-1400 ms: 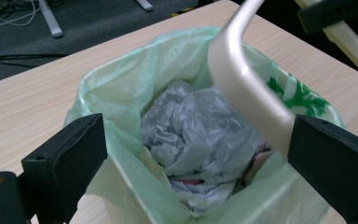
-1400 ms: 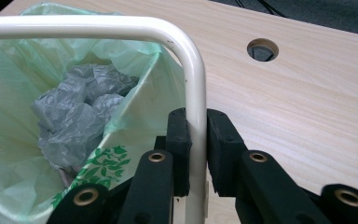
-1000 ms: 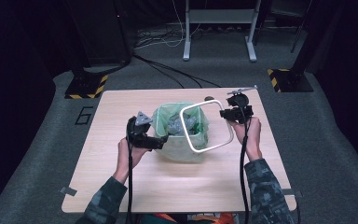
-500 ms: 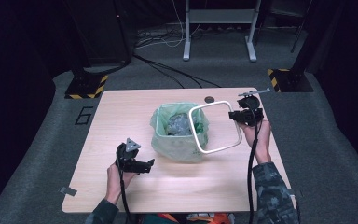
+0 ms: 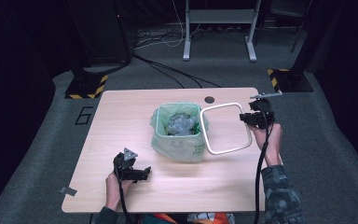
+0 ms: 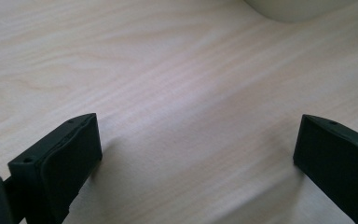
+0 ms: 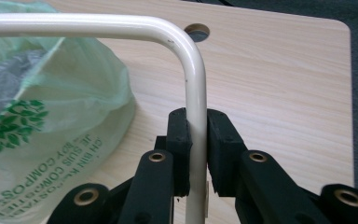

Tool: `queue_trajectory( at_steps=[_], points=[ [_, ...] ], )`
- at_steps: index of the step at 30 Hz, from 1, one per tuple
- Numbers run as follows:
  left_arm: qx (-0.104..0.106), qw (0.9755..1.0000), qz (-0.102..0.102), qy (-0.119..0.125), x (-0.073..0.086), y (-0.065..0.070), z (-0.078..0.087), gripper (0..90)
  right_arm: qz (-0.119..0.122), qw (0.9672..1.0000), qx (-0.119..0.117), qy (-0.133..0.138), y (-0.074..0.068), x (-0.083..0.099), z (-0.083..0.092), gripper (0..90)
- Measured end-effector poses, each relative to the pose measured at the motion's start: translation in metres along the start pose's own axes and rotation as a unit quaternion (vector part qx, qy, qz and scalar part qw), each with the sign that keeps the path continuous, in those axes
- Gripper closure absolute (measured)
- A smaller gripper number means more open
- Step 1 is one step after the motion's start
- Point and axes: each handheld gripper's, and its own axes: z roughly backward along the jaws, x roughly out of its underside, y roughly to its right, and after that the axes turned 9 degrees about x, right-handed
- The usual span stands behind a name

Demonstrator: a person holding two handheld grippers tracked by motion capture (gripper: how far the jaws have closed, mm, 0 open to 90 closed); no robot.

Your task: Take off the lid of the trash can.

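A small bin lined with a green compost bag (image 5: 177, 135) stands mid-table with grey crumpled waste (image 5: 181, 125) inside. My right gripper (image 5: 248, 117) is shut on a white square ring frame (image 5: 226, 128), held just right of the bin; in the right gripper view the pads pinch the frame's tube (image 7: 196, 116), with the green bag (image 7: 46, 126) to the left. My left gripper (image 5: 142, 172) rests low on the table near the front left, jaws open with only bare wood (image 6: 191, 116) between them.
The wooden table (image 5: 121, 116) has a round cable hole (image 5: 209, 99) behind the bin. A grey tape scrap (image 5: 68, 191) lies at the front left corner. Cables, a metal stand (image 5: 219, 28) and striped floor bases (image 5: 86, 86) sit beyond the table.
My left gripper has moved away from the bin, down toward the front left of the table. My right gripper has carried the ring frame off the bin toward the right.
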Motion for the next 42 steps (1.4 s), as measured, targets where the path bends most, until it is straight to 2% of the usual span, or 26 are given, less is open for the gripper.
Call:
queue_trajectory(
  at_steps=[3, 11, 20, 29, 42],
  points=[
    [-0.002, 1.0000, 0.004, 0.002, 0.000, 0.000, 0.000, 0.9, 0.002, 1.0000, 0.008, 0.000, 0.005, 0.002, 0.000, 80.1],
    [-0.002, 1.0000, 0.005, 0.002, 0.000, 0.000, 0.000, 1.0, -0.015, 0.9997, 0.018, 0.003, 0.022, 0.011, 0.005, 80.2],
    [-0.003, 0.9999, 0.009, 0.006, 0.000, -0.001, 0.000, 2.3, -0.046, 0.9986, 0.028, 0.005, 0.043, 0.028, 0.007, 80.2],
    [-0.004, 0.9999, 0.012, 0.008, 0.000, -0.001, 0.000, 2.6, -0.057, 0.9979, 0.030, 0.004, 0.052, 0.040, 0.003, 80.3],
    [-0.013, 0.9998, 0.015, 0.008, 0.000, -0.001, 0.000, 3.6, -0.085, 0.9958, 0.033, -0.007, 0.068, 0.065, -0.010, 80.4]
  ],
)
